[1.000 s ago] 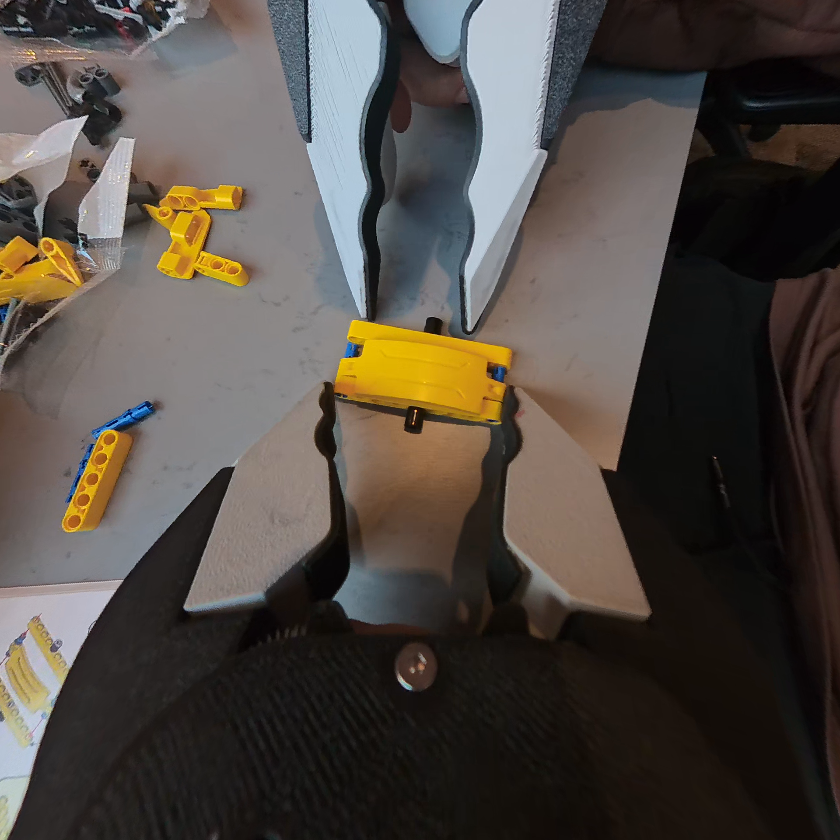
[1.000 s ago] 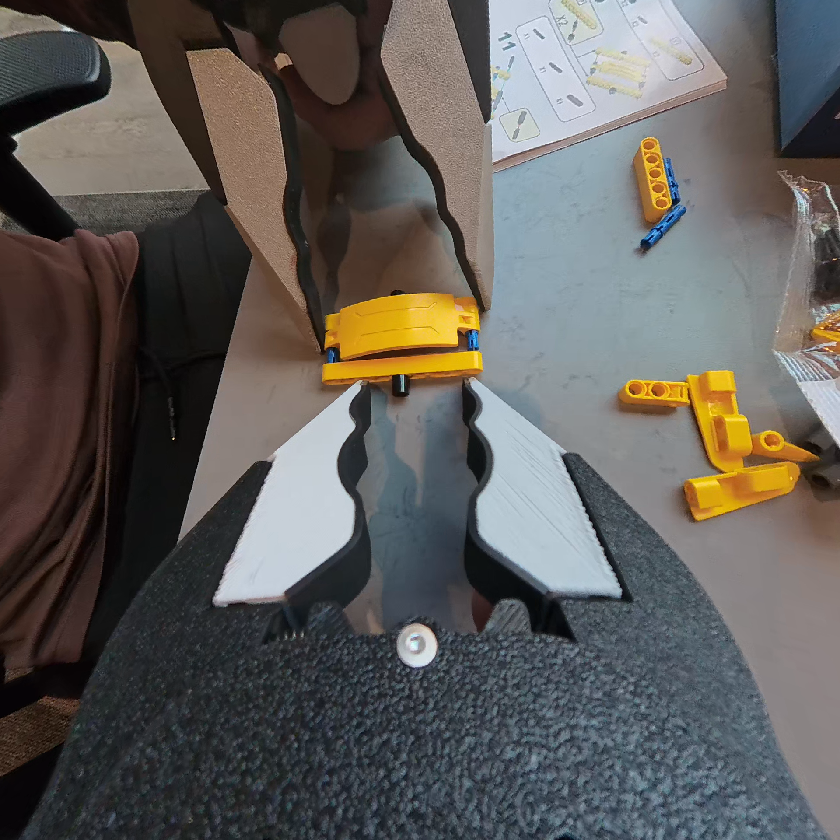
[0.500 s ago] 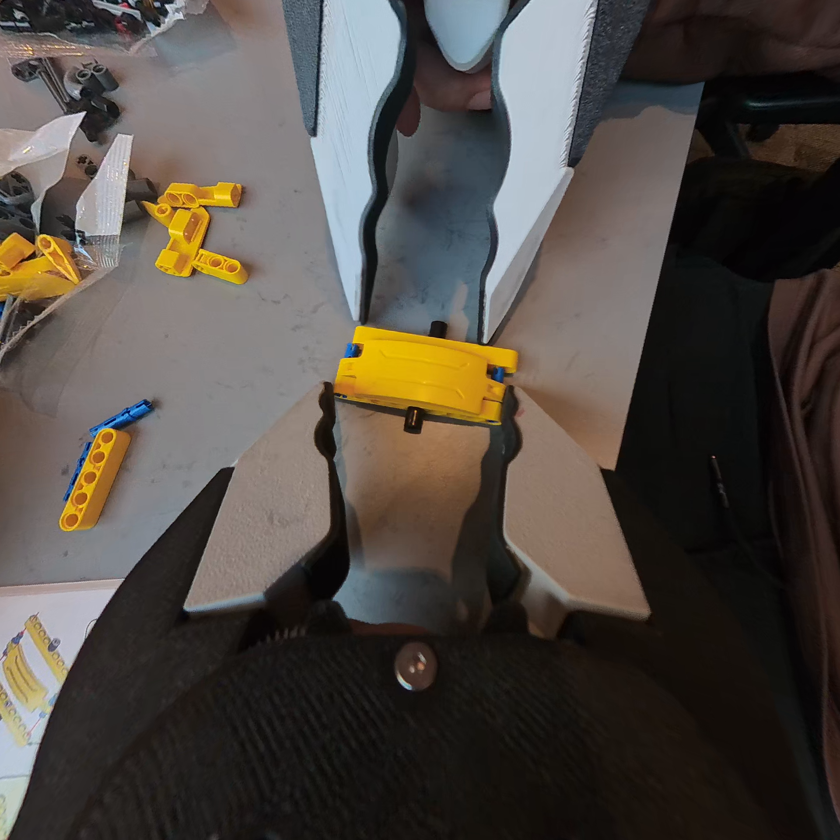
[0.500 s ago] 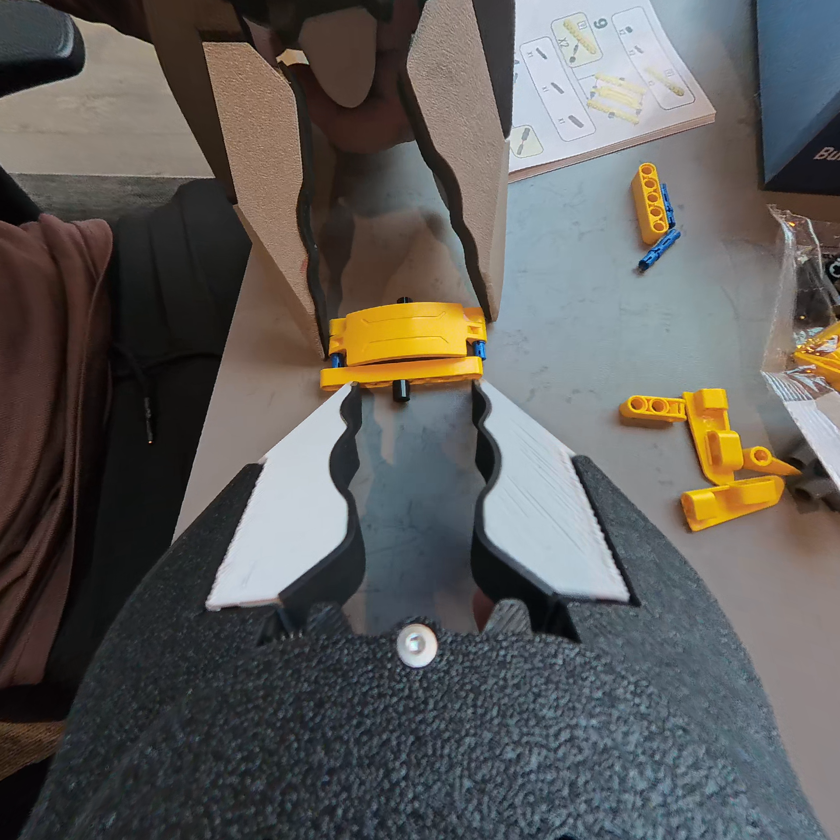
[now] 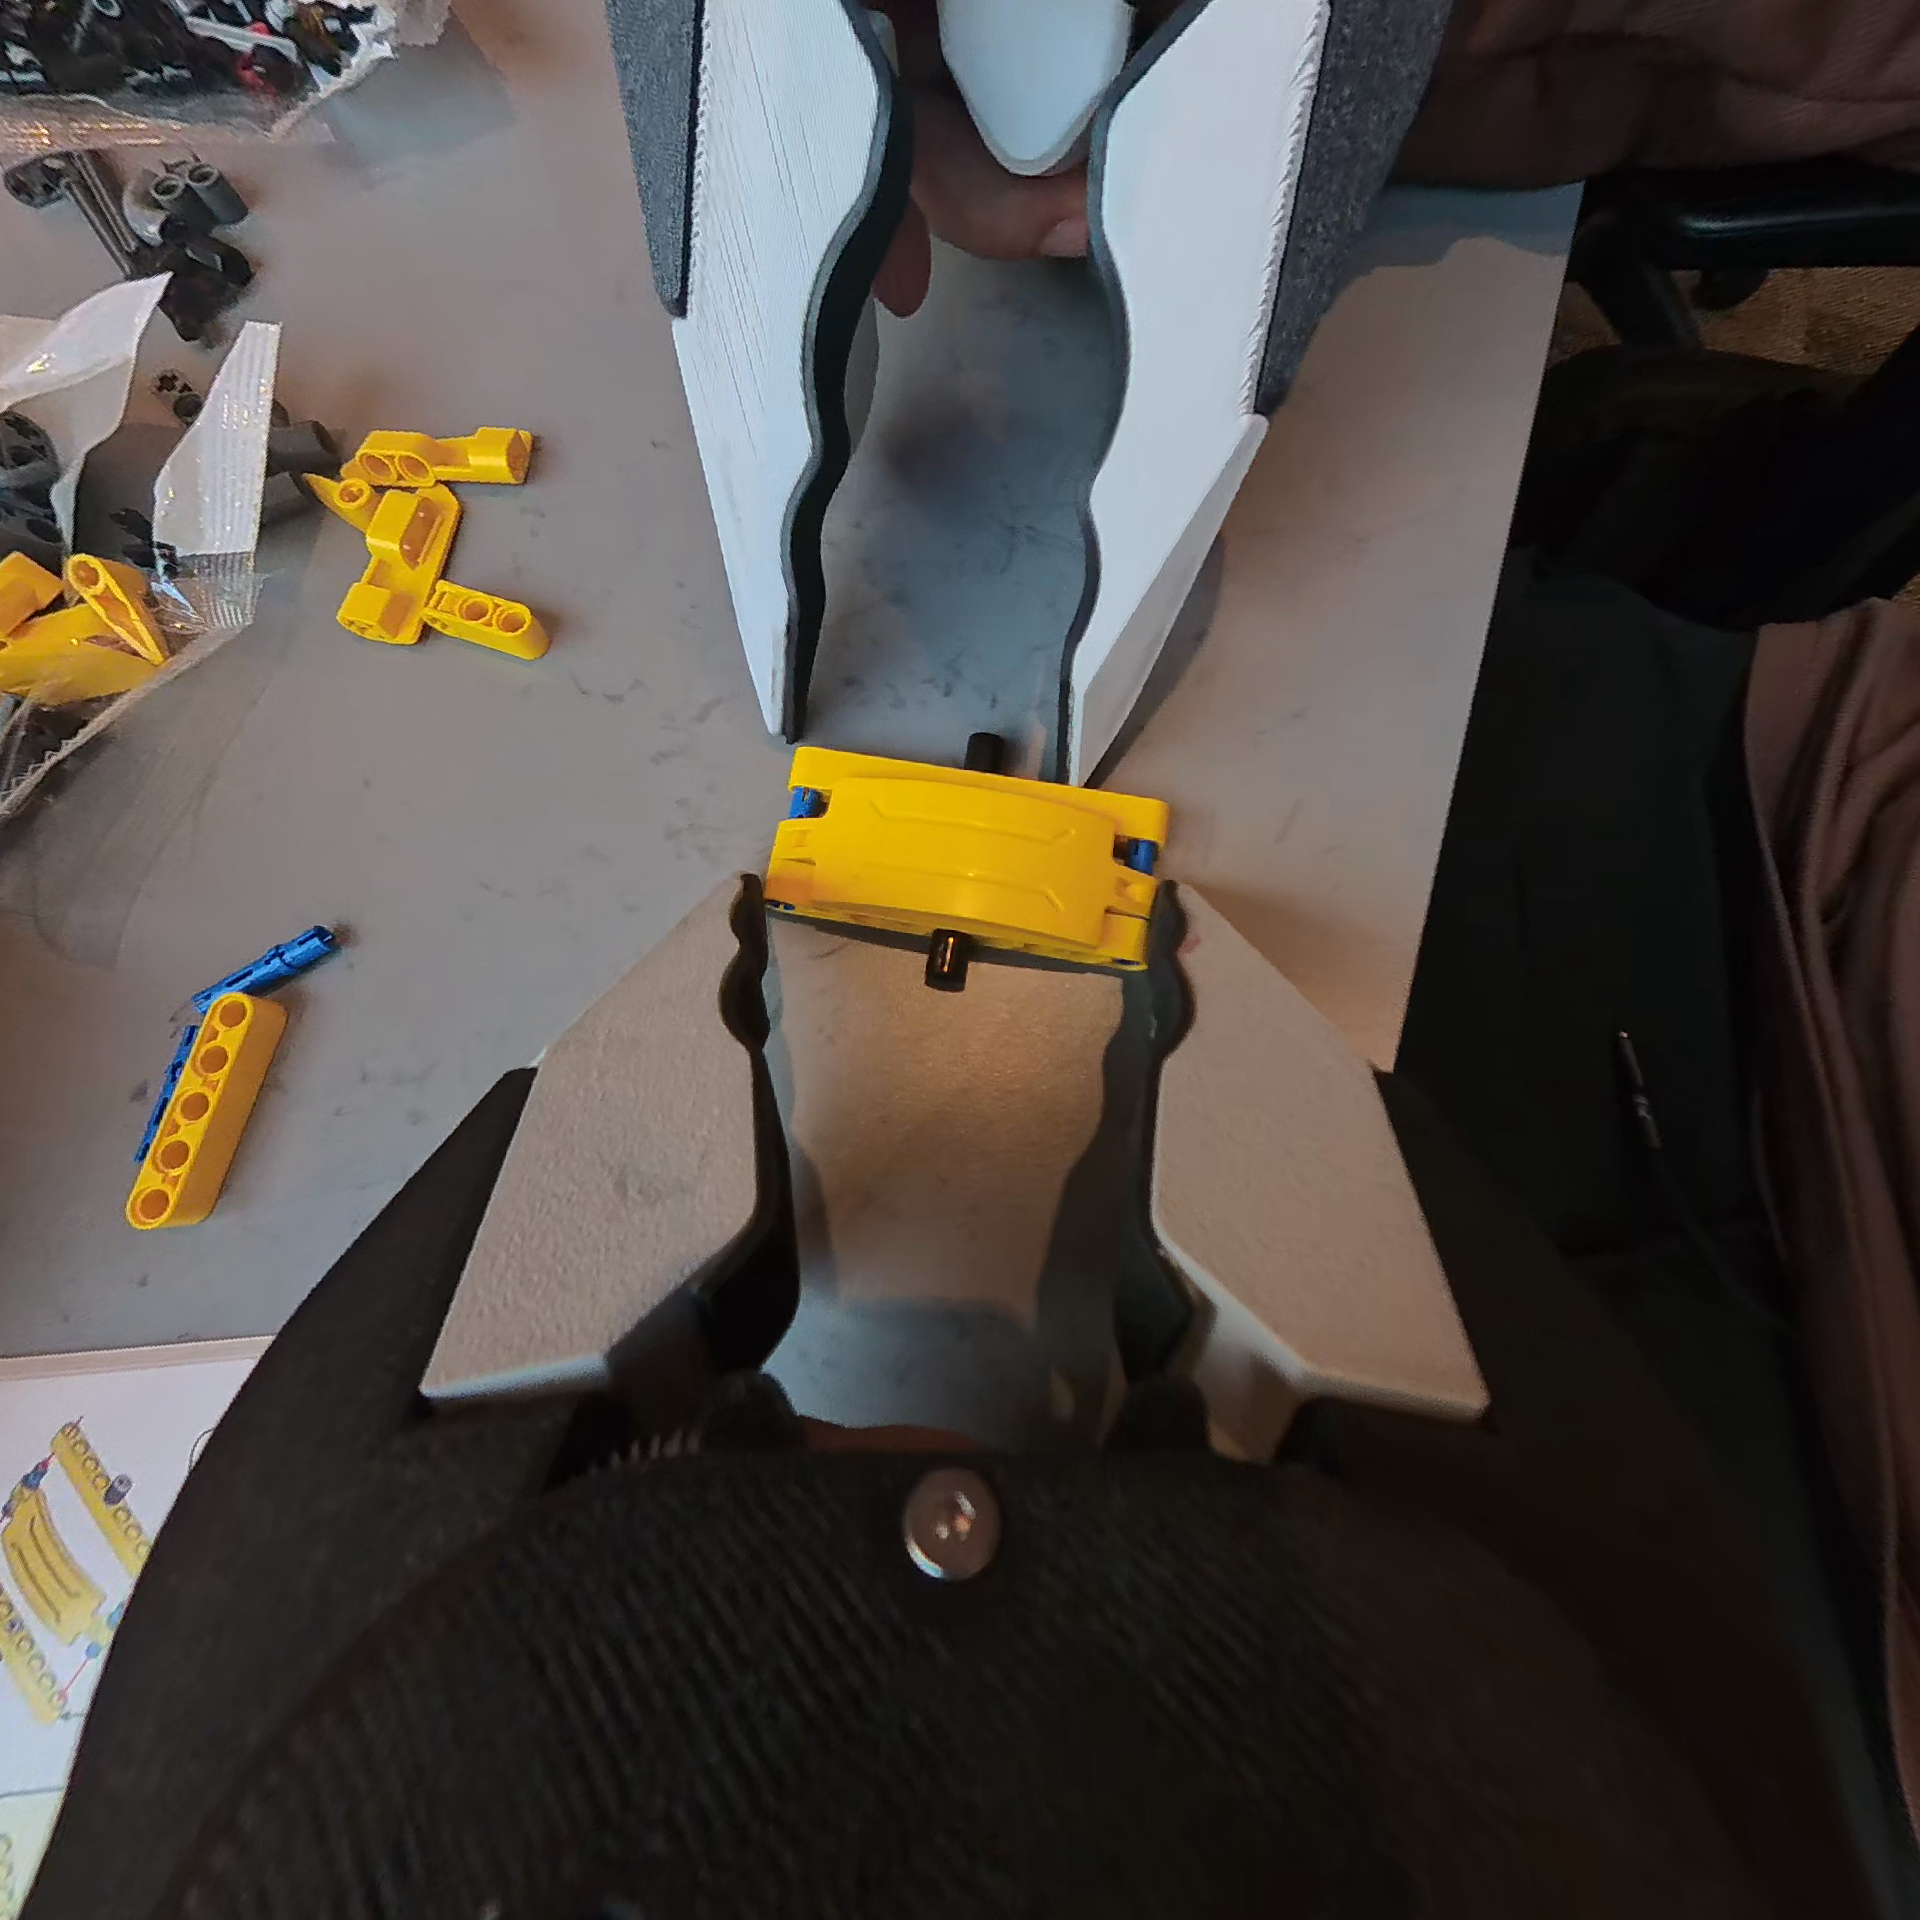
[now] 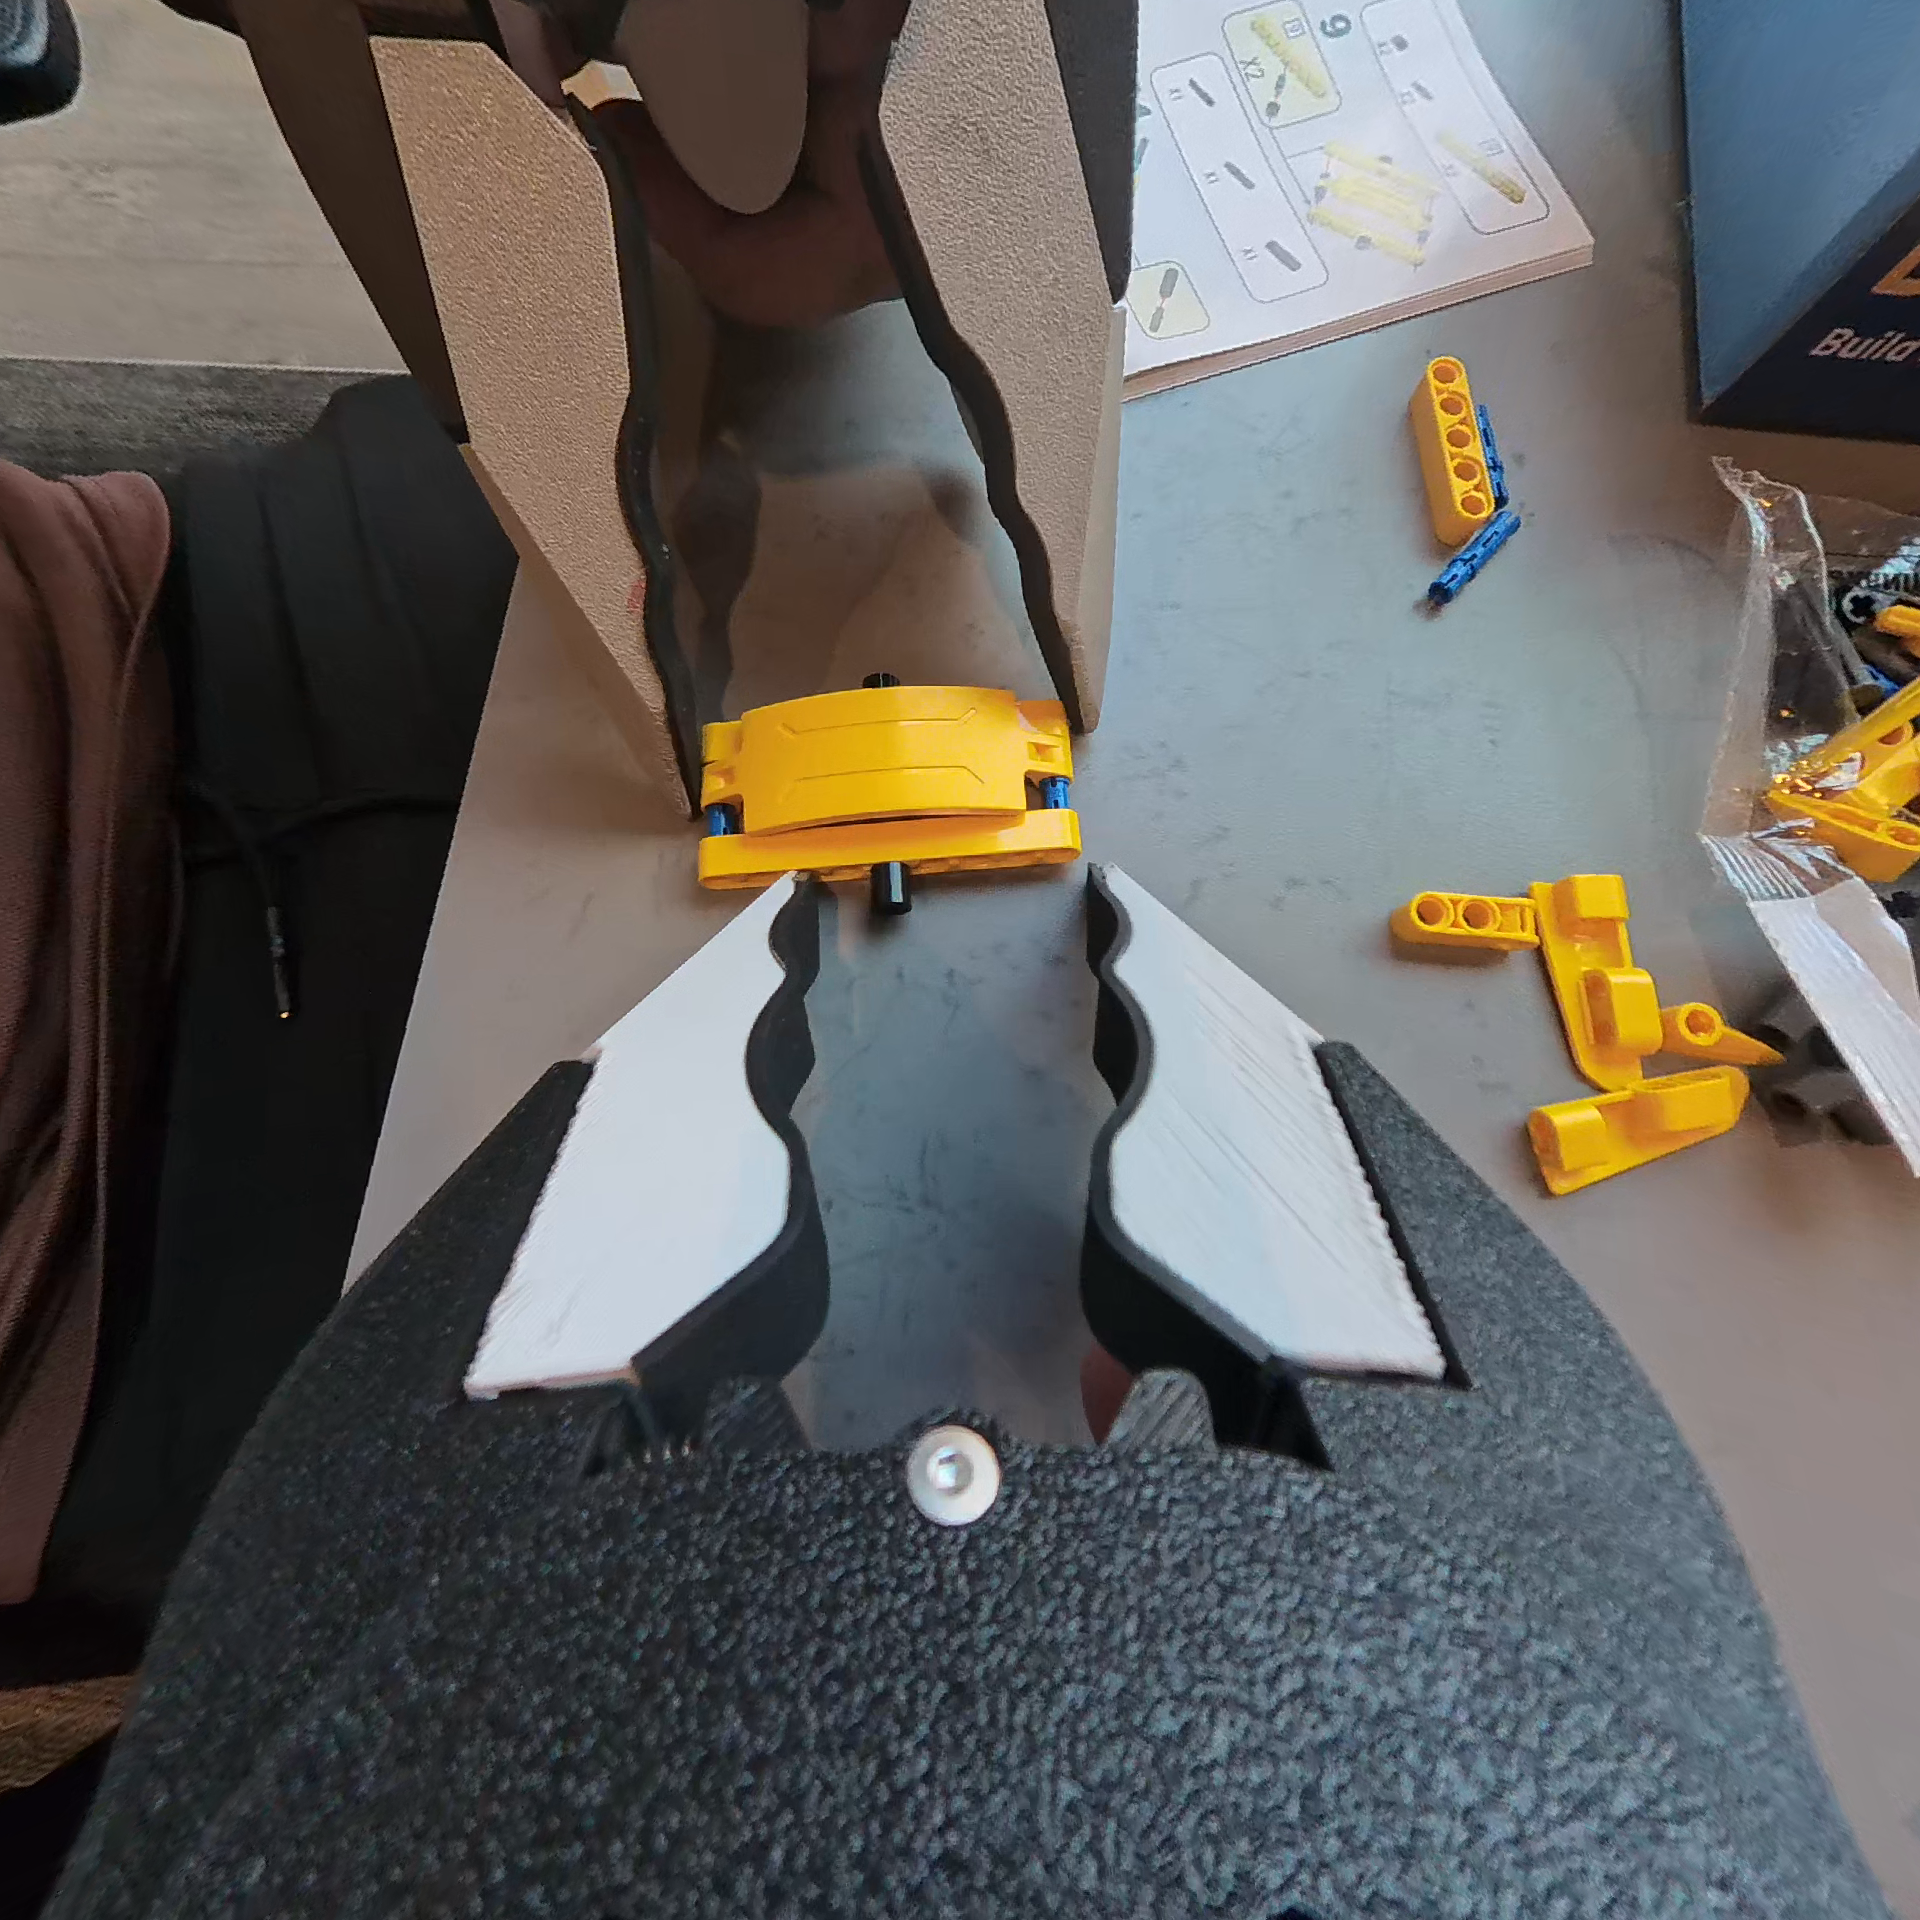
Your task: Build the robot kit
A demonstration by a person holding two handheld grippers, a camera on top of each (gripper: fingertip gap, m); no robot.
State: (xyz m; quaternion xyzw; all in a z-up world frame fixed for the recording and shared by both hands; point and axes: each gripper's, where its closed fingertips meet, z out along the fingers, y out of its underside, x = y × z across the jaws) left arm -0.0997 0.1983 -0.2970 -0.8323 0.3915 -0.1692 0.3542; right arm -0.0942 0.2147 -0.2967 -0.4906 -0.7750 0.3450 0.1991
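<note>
Left gripper (image 5: 961, 904) spread wide, fingertips flanking the yellow brick assembly (image 5: 961, 862) on the grey desk (image 5: 520, 831), grip unclear. Opposite, right gripper (image 6: 945, 883) open, empty, tips just short of it. Farther: loose yellow pieces (image 6: 1600, 997).

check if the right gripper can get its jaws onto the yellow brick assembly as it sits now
Probably yes. The right gripper is open, its jaws right at the near edge of the yellow plastic brick assembly, nothing between. The left gripper crowds the far side only.
</note>
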